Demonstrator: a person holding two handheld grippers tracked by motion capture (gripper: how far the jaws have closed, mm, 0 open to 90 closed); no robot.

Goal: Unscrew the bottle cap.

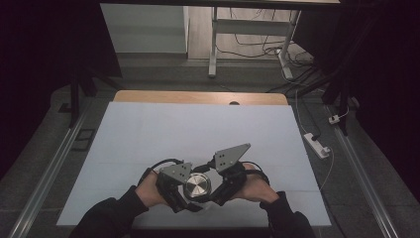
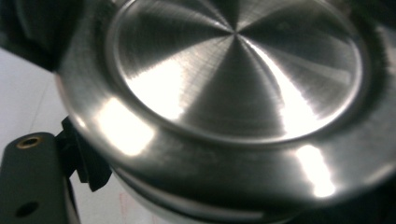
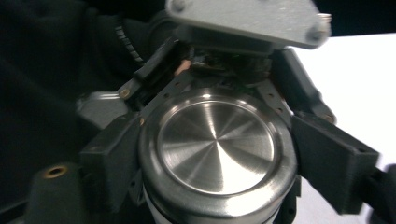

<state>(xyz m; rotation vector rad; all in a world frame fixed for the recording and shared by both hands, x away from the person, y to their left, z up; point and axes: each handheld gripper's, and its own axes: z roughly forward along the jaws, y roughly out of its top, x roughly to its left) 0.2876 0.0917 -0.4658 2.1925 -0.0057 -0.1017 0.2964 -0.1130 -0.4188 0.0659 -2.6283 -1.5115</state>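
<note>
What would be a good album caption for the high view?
Two hand-held grippers, left gripper and right gripper, meet around a round brushed-steel container at the near edge of a white table.

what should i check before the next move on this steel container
1. Left gripper clamped on the steel container: ok, jaws grip its sides.
2. Right gripper on the container: cannot tell, jaws flank it, contact unclear.
3. Metal lid seated level: ok.
4. Container resting on the white table: cannot tell, its base is hidden.
5. Both hands near the front edge: ok.
</note>
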